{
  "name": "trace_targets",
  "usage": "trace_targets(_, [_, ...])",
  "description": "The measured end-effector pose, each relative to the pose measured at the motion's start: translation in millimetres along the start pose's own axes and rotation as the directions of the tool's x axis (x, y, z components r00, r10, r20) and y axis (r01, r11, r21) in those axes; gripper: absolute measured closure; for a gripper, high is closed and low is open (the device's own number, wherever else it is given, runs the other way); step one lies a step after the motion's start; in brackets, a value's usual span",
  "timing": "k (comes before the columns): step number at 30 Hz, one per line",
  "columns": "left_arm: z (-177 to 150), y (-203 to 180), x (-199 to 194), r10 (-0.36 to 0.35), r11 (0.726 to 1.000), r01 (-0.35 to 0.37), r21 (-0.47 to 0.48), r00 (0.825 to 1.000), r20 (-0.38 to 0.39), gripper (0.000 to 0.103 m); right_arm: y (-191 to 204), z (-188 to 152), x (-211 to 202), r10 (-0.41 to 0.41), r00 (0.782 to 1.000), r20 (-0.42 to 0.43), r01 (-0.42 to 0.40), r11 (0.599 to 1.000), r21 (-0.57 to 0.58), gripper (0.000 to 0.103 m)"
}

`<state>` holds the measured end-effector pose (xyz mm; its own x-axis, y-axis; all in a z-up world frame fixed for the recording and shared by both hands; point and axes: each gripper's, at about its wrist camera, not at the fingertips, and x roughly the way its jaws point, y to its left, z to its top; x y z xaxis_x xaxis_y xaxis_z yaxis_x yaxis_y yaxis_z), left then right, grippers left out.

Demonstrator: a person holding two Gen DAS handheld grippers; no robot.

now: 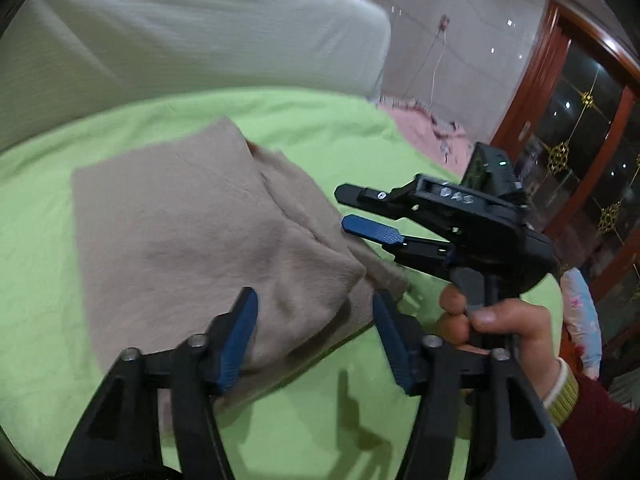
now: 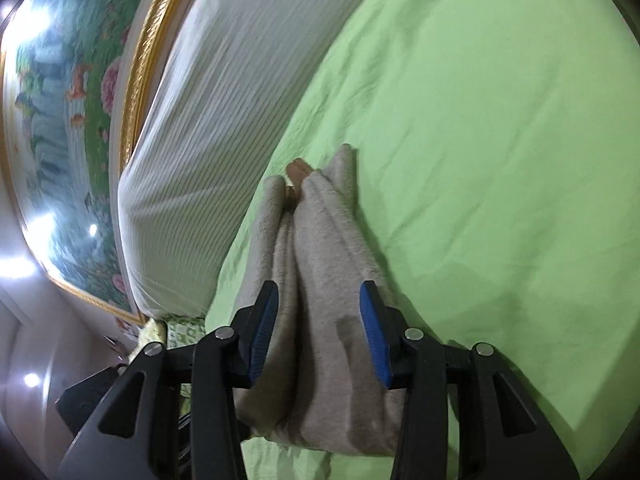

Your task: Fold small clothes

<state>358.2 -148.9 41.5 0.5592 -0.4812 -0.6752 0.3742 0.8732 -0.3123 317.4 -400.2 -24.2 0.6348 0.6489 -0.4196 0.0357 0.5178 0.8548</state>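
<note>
Left wrist view: my left gripper (image 1: pixel 316 336), jaws wide and empty, straddles the beige garment's (image 1: pixel 192 232) near corner on the green sheet (image 1: pixel 48 320). Right wrist view: my right gripper (image 2: pixel 318 330), also wide, looks along the garment's long folded edge.

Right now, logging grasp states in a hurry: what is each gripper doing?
Left gripper: open, astride the beige cloth's near corner, not clamped.
Right gripper: open, the cloth's folded edge between its jaws.
</note>
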Motion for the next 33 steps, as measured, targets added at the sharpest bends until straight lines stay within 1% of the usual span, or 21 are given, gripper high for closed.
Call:
trace_targets(2, [-3.5,9.8,-18.4,0.007,1.0,-0.006,-0.028,1.0,0.018,0.039,16.0,-0.7,1.3,-0.009,1.0,0.0,0.009,0.998,-0.055,0.058])
trace_targets(4, [-4.9,20.8,-26.2,0.065,0.996,-0.063,-0.066,0.998,0.028,0.036,34.7,0.8,6.1,-0.031,1.0,-0.005,0.03,0.991,-0.128,0.058])
trace_targets(5, [-8.4,29.7,-34.3,0.093,0.992,-0.09,-0.088,0.995,0.025,0.035,43.1,2.8,11.5,-0.048,0.999,-0.02,0.044,0.986,-0.163,0.056])
trace_targets(7, [-10.0,59.4,-33.0,0.155,0.973,-0.155,-0.172,0.988,-0.013,0.035,54.0,6.6,22.5,-0.086,0.996,-0.038,0.076,0.974,-0.211,0.045])
trace_targets(9, [-12.4,87.2,-31.1,0.187,0.945,-0.191,-0.265,0.981,-0.042,0.035,64.5,11.7,34.7,-0.15,0.988,-0.047,0.132,0.952,-0.276,0.045])
trace_targets(11, [-20.7,122.4,-32.4,0.2,0.894,-0.214,-0.394,0.977,-0.076,0.035,70.9,16.3,45.5,-0.181,0.981,-0.071,0.15,0.936,-0.317,0.045])
trace_targets(12, [-23.1,134.9,-33.9,0.208,0.871,-0.228,-0.435,0.974,-0.093,0.035,73.6,18.4,52.6,-0.198,0.976,-0.09,0.158,0.929,-0.336,0.045])
trace_targets(13, [-26.2,149.0,-31.1,0.21,0.841,-0.237,-0.487,0.971,-0.11,0.035,75.6,20.1,60.4,-0.232,0.967,-0.101,0.183,0.916,-0.358,0.045])
trace_targets(14, [-27.7,157.9,-27.8,0.195,0.823,-0.225,-0.522,0.974,-0.113,0.035,78.1,22.2,69.7,-0.274,0.955,-0.113,0.212,0.898,-0.385,0.045])
trace_targets(16, [-26.8,166.4,-19.0,0.155,0.811,-0.188,-0.554,0.982,-0.107,0.035,79.1,22.0,84.6,-0.319,0.937,-0.14,0.235,0.875,-0.422,0.045])
trace_targets(17, [-27.0,170.2,-17.6,0.147,0.811,-0.181,-0.556,0.984,-0.105,0.035,80.8,21.9,91.5,-0.328,0.932,-0.154,0.234,0.869,-0.436,0.045])
trace_targets(20, [-23.9,172.1,-10.9,0.156,0.814,-0.183,-0.55,0.983,-0.096,0.032,89.9,18.7,102.0,-0.318,0.932,-0.174,0.203,0.856,-0.476,0.045])
trace_targets(21, [-21.0,173.5,-0.2,0.15,0.811,-0.181,-0.556,0.983,-0.101,0.032,95.0,16.2,106.3,-0.329,0.929,-0.172,0.205,0.841,-0.502,0.045])
trace_targets(23, [-20.5,172.2,4.3,0.137,0.805,-0.174,-0.567,0.985,-0.107,0.032,102.5,11.0,116.6,-0.367,0.916,-0.163,0.226,0.806,-0.547,0.045])
trace_targets(24, [-18.8,174.7,9.3,0.142,0.804,-0.178,-0.567,0.984,-0.107,0.032,105.5,9.4,121.2,-0.378,0.912,-0.159,0.232,0.795,-0.561,0.052])
trace_targets(25, [-17.8,173.7,9.2,0.151,0.805,-0.187,-0.564,0.982,-0.109,0.032,108.4,8.6,125.3,-0.385,0.909,-0.158,0.234,0.788,-0.57,0.071])
trace_targets(26, [-15.9,172.5,9.0,0.158,0.806,-0.193,-0.559,0.981,-0.111,0.032,110.5,9.8,127.3,-0.384,0.908,-0.165,0.231,0.79,-0.568,0.08])
trace_targets(27, [-12.1,171.5,7.3,0.16,0.806,-0.195,-0.558,0.981,-0.111,0.032,113.4,12.1,125.6,-0.378,0.912,-0.16,0.23,0.793,-0.565,0.084])
trace_targets(28, [-9.0,168.6,6.1,0.158,0.811,-0.191,-0.554,0.982,-0.108,0.032,115.8,14.9,119.4,-0.356,0.922,-0.152,0.217,0.801,-0.558,0.086])
trace_targets(31, [1.4,153.9,6.5,0.132,0.828,-0.161,-0.536,0.987,-0.092,0.032,129.6,27.0,89.9,-0.271,0.958,-0.098,0.178,0.826,-0.535,0.087])
trace_targets(33, [6.7,140.4,12.2,0.118,0.851,-0.148,-0.505,0.989,-0.091,0.032,133.7,32.6,67.8,-0.232,0.972,-0.044,0.175,0.834,-0.524,0.087])
